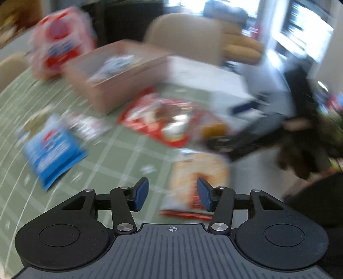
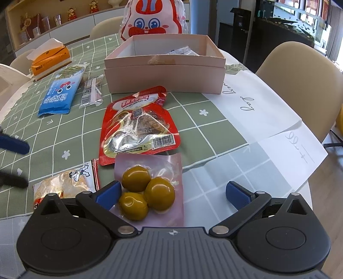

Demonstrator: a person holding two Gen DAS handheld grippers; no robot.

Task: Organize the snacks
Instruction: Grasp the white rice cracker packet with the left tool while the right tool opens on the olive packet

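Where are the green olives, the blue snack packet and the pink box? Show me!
green olives [image 2: 148, 193], right wrist view, on the middle of the three olives in their clear pouch.
blue snack packet [image 2: 59, 95], right wrist view, on the packet's printed front.
pink box [image 2: 165, 79], right wrist view, on its near side wall.

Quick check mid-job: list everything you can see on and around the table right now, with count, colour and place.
Box: one, pink, open, far middle of table; a wrapper or two inside.
Rabbit bag: one, pink and red, behind the box.
Tissue pack: one, orange, far left.
Blue packet: one, left of box.
Clear packet: one, beside the blue packet.
Red pouch: one, centre, in front of the box.
Olive pack: one, clear, three green olives, nearest, in front of the right gripper.
Cracker packet: one, pale with red edge, near left.
Tablecloth: green checked.
Chairs: beige, around the table.
Left gripper: open, above the cracker packet; view blurred.
Right gripper: open, empty.
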